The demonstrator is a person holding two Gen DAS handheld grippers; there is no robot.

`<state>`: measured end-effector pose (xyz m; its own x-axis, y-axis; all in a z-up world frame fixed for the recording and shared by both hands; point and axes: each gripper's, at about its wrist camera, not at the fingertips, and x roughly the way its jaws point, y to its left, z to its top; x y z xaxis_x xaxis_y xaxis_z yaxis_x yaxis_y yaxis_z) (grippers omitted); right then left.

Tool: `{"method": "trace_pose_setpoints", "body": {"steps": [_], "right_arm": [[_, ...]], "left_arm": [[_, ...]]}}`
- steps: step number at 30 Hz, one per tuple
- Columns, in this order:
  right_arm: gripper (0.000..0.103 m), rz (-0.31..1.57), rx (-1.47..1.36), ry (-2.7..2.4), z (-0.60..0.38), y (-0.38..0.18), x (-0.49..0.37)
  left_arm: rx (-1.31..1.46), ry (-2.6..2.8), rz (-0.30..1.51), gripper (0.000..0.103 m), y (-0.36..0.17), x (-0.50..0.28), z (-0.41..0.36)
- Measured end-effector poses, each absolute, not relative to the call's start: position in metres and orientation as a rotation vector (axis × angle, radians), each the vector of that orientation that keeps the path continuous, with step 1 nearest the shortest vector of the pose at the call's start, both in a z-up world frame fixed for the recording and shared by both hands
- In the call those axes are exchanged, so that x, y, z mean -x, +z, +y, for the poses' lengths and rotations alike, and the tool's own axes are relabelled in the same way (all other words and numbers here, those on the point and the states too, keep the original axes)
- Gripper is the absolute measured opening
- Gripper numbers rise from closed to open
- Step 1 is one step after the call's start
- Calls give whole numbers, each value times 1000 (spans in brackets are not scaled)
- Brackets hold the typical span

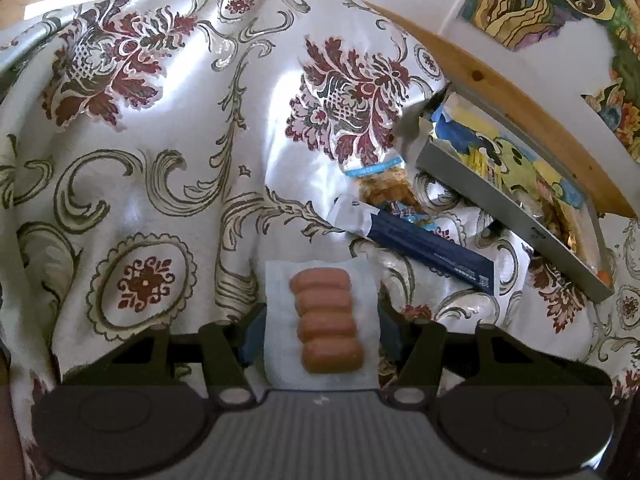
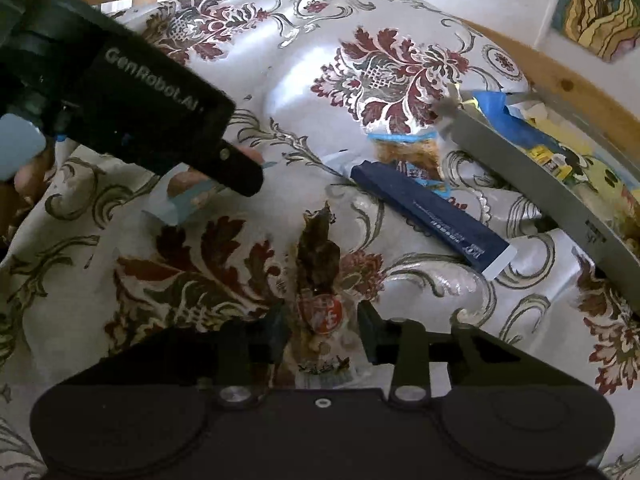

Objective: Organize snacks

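Note:
My left gripper [image 1: 322, 332] is shut on a clear packet of small pinkish sausages [image 1: 326, 320], held above the floral tablecloth [image 1: 152, 184]. The right wrist view shows that same left gripper [image 2: 224, 184] at the upper left with the sausage packet [image 2: 188, 196] in its fingers. My right gripper [image 2: 323, 332] is shut on a clear packet of dark dried snack [image 2: 320, 264] with a red round label, low over the cloth. A long dark blue packet [image 1: 432, 248] [image 2: 428, 216] lies on the cloth. A clear bag of golden snack [image 1: 384, 184] [image 2: 408, 148] sits beyond it.
A grey tray [image 1: 512, 216] [image 2: 532, 176] at the right holds colourful snack packets and rests close to the wooden table edge [image 1: 520, 92] [image 2: 568, 88]. Painted pictures [image 1: 552, 0] hang on the wall behind. Open tablecloth lies to the left and the centre.

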<state>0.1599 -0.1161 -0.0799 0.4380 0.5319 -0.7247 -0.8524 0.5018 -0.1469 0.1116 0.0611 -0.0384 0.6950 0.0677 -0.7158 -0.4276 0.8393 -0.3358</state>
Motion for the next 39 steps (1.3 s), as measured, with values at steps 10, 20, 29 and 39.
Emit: {"method": "trace_pose_setpoints", "body": {"steps": [10,20,29,39], "right_arm": [[39,610,586,871,-120,-69,-151],[39,474,690,782,-122,-58,-141],[13,391,582,659,-147,-26,-173],[59,605,460,846,-156,-54,-185]], "left_arm": [[519,303,728,62,-26,-106,58],[499,303,698,62,-14,-111,55],[444,245,646,62,11,-151,40],[449,242,670,63,2,-170,38]]}}
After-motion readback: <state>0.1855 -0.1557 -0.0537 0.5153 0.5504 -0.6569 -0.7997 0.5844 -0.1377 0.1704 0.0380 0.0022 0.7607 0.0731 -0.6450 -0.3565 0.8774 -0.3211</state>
